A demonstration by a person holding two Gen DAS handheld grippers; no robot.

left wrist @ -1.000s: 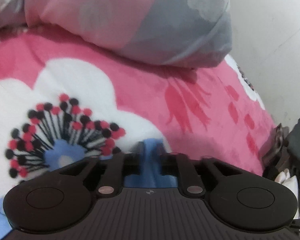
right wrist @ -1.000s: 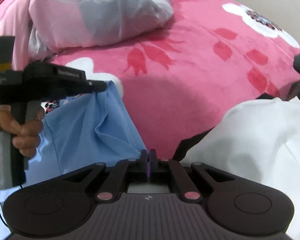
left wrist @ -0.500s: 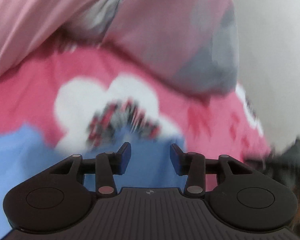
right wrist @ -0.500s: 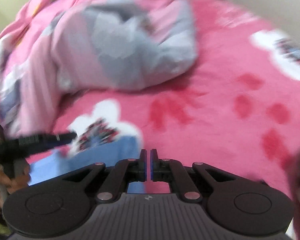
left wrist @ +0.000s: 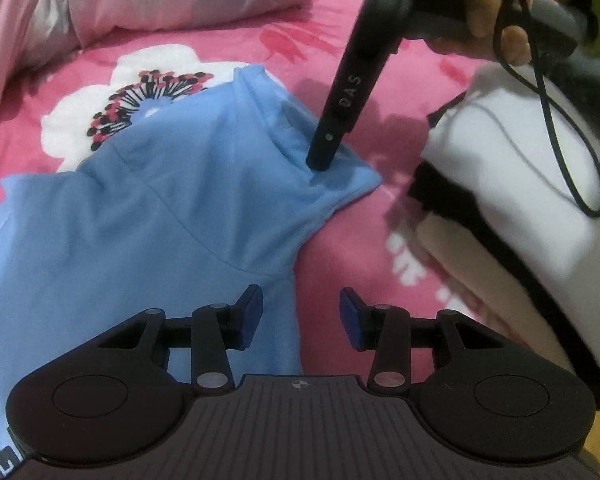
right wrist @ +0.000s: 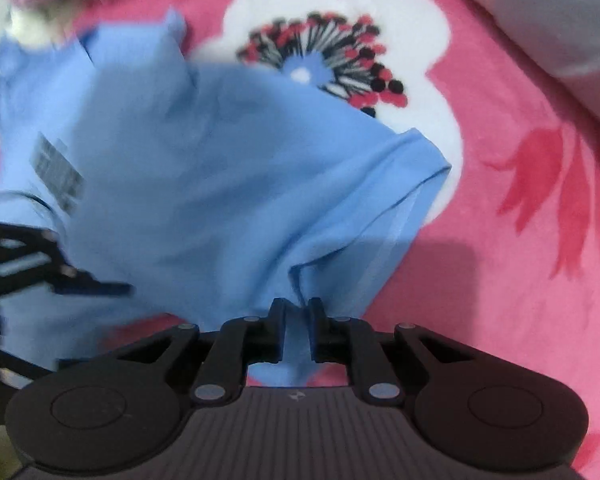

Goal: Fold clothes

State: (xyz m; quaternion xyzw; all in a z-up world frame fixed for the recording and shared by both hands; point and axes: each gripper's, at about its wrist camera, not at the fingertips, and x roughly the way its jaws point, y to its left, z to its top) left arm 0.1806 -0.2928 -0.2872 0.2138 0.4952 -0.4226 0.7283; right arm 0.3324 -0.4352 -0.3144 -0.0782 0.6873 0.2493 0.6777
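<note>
- The blue T-shirt [left wrist: 148,216] lies spread on the bed's pink floral blanket [left wrist: 380,240], beside a white folded garment [left wrist: 520,184]
- The right gripper [right wrist: 298,328] is opening its narrow jaws, sleeve fabric between them; let the sleeve settle flat
- The left gripper [left wrist: 298,320] hovers over the shirt's side edge, jaws parted and empty; grasp there next, avoiding bunched layers

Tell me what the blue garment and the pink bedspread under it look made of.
Blue garment: thin, matte knit, likely cotton jersey; it drapes in soft folds with stitched hems. Pink bedspread: looks like plush fleece, with a fuzzy, slightly napped surface and printed flowers. Neither can be confirmed from sight alone.
</note>
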